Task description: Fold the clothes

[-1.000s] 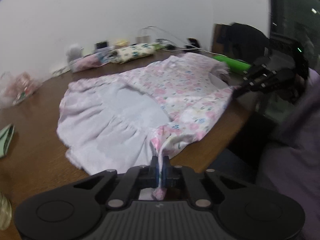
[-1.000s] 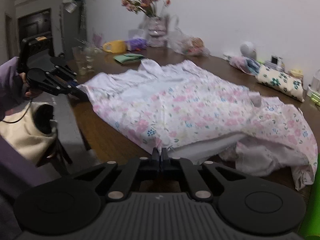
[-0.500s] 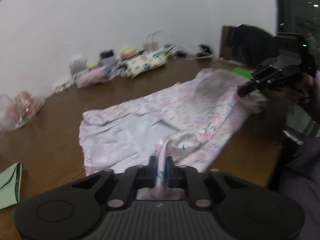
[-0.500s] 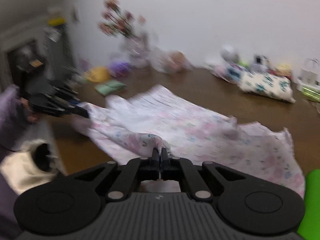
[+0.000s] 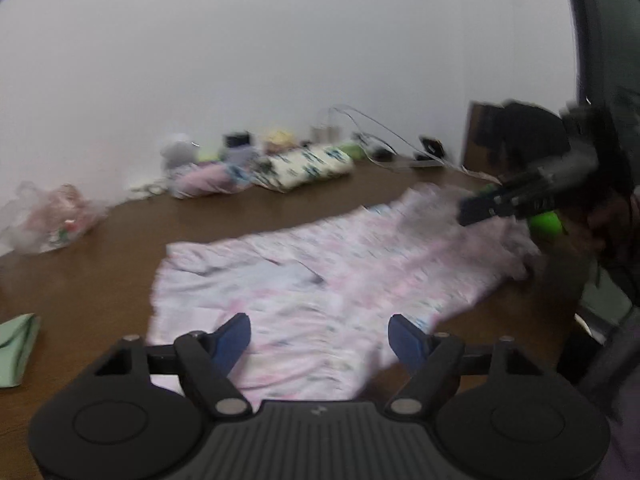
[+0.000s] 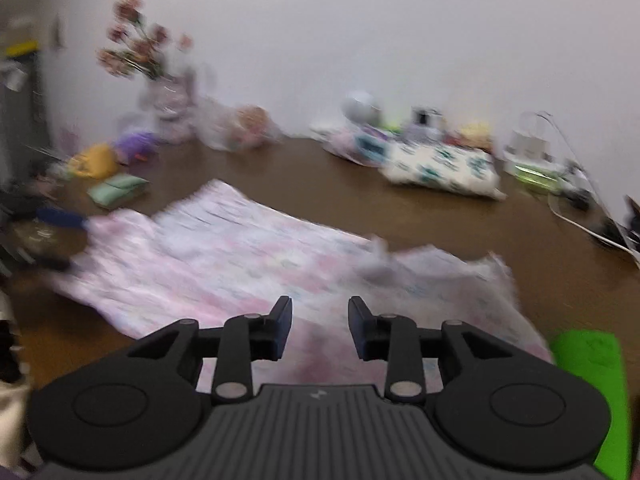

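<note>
Two wrist views, low and close over the bench (image 5: 100,264)

Both face the far wall; both share the garment (image 5: 320,264) at frame centre.

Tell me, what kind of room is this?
Probably a room in someone's home. A big brown wooden table stands against a white wall, with a vase of pink flowers, a floral pouch and chargers on it. A pink floral garment lies spread out for folding.

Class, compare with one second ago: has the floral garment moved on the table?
Yes. The floral garment has been carried away from the near table edge toward the floral pouch by the wall, and now lies released.
</note>
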Available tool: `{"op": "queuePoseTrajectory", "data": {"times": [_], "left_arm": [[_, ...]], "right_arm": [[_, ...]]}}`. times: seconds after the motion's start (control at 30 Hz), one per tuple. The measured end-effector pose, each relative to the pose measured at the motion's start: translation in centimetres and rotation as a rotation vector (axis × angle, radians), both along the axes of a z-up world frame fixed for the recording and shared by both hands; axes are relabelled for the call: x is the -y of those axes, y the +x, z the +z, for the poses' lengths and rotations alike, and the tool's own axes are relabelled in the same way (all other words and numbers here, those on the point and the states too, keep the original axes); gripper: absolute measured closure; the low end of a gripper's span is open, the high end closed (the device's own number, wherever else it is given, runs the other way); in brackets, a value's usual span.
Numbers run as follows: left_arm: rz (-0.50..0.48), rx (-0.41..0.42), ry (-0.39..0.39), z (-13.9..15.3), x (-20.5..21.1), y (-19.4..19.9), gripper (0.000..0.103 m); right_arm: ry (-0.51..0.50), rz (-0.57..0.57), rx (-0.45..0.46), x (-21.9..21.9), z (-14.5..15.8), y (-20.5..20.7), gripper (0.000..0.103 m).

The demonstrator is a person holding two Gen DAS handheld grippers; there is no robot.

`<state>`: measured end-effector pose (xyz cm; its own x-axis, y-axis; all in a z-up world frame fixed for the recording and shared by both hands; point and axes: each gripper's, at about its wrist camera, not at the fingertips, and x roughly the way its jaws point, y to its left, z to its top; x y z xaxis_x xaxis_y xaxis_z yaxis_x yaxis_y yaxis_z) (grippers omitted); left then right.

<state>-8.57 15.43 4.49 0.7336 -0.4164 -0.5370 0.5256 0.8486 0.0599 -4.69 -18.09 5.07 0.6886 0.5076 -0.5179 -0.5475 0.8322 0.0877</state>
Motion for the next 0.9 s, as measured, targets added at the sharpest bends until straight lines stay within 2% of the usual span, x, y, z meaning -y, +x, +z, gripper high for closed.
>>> {"op": "queuePoseTrajectory", "data": {"times": [0.07, 0.1, 0.13, 0.2, 0.27, 0.3, 0.37, 0.43, 0.5, 0.53, 0.6, 0.67, 0.77, 0.9], "left_arm": [[0.013, -0.038, 0.008, -0.8, 0.1, 0.9, 0.04], [0.019, -0.058, 0.012, -1.2, 0.1, 1.3, 0.045], [0.025, -0.077, 0.016, -1.6, 0.1, 1.7, 0.045], [0.043, -0.109, 0.024, -2.4, -0.1, 2.4, 0.045], [0.088, -0.118, 0.034, -3.2, -1.0, 2.7, 0.046], [0.104, -0.114, 0.028, -3.5, -1.4, 2.6, 0.046], [0.156, -0.104, 0.032, -3.4, -2.0, 2.3, 0.046], [0.183, -0.08, -0.016, -2.4, -2.5, 1.5, 0.05], [0.133, -0.035, -0.11, -1.4, -2.7, 0.4, 0.042], [0.108, -0.025, -0.117, -1.4, -2.3, 0.3, 0.039], [0.08, -0.027, -0.074, -1.9, -1.2, 0.4, 0.038], [0.085, -0.059, -0.017, -2.8, -0.6, 1.0, 0.039], [0.127, -0.104, -0.011, -3.9, -1.0, 0.8, 0.045], [0.117, -0.103, 0.004, -4.3, -1.7, -1.2, 0.045]], "right_arm": [[-0.003, 0.091, -0.051, -1.7, -0.2, 0.1, 0.075], [-0.014, 0.1, -0.07, -2.6, -0.6, 0.6, 0.077], [-0.025, 0.108, -0.089, -3.4, -1.1, 1.0, 0.079], [-0.048, 0.051, -0.128, -4.2, -2.2, 2.6, 0.08], [-0.106, -0.071, -0.111, -4.0, -3.0, 3.6, 0.081], [-0.132, -0.109, -0.088, -3.7, -3.2, 3.6, 0.078], [-0.121, -0.141, -0.067, -2.5, -2.8, 3.1, 0.078], [-0.098, -0.123, -0.039, -1.7, -2.1, 2.0, 0.078], [-0.074, -0.065, 0.002, -1.3, -1.3, 0.3, 0.078], [-0.059, -0.025, -0.003, -1.5, -1.2, -0.1, 0.078], [-0.038, 0.053, -0.029, -2.7, -1.5, -0.5, 0.078], [-0.089, 0.063, -0.029, -4.1, -2.3, -0.4, 0.078], [-0.132, 0.04, -0.041, -4.7, -3.2, 0.0, 0.078], [-0.107, 0.045, -0.078, -3.1, -3.6, -0.2, 0.078]]}}
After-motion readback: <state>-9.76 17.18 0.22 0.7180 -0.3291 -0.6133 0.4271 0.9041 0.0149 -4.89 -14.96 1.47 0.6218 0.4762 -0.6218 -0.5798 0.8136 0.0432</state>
